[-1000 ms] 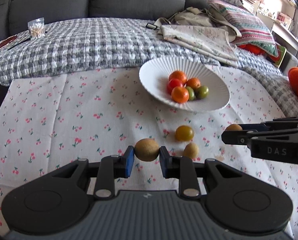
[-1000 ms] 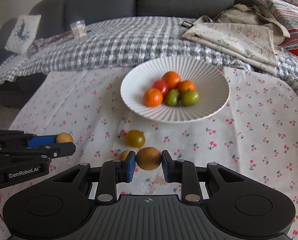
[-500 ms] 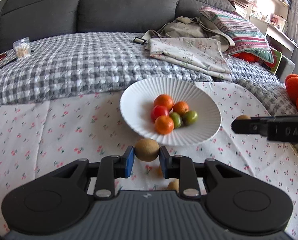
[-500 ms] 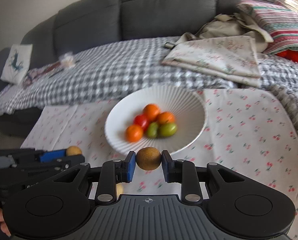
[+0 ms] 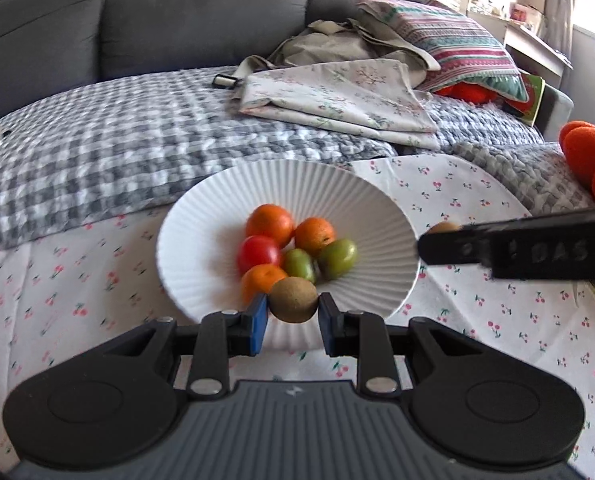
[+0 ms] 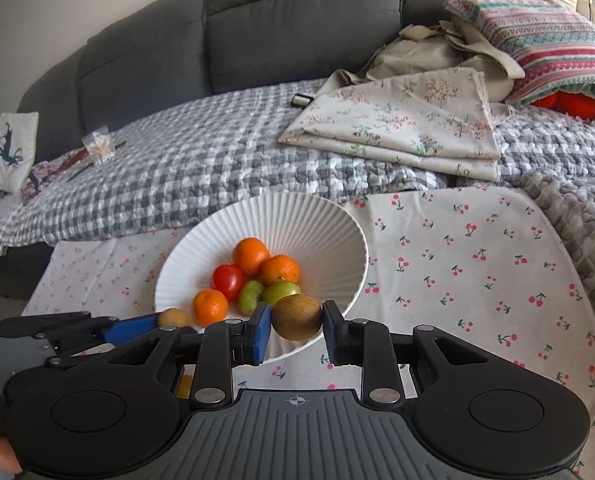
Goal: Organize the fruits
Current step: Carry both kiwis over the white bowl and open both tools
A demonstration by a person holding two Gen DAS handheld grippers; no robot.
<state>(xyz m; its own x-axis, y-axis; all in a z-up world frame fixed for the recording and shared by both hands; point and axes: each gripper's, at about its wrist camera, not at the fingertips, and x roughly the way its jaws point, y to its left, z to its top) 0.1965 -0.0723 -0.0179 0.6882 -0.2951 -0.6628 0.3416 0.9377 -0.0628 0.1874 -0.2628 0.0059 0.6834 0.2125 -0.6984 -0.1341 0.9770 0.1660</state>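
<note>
My left gripper (image 5: 293, 314) has its fingers (image 5: 257, 318) clamped on one brown kiwi (image 5: 293, 299), held over the near rim of the white ribbed bowl (image 5: 201, 236). My right gripper (image 6: 295, 330) is likewise clamped on a second brown kiwi (image 6: 296, 317), also at the bowl's (image 6: 297, 220) near rim. So I count two kiwis, one in each gripper, both off the cloth. In the left wrist view my right gripper (image 5: 437, 236) reaches in from the right side, its kiwi (image 5: 442, 227) just showing at the tip beside the bowl's right rim; in the right wrist view my left gripper (image 6: 165, 320) comes in from the left with its kiwi (image 6: 173, 317) at the bowl's left near rim. Inside the bowl I count six fruits, bunched together: three oranges (image 5: 269, 224), one red tomato (image 5: 257, 252) and two green fruits (image 5: 337, 257). The bowl sits on the cherry-print cloth (image 5: 477, 216) toward its far edge, where it meets the grey checked blanket (image 5: 97, 148). One folded floral cloth (image 5: 337, 96) lies on that blanket behind the bowl, and one striped pillow (image 5: 449, 52) lies further right.
</note>
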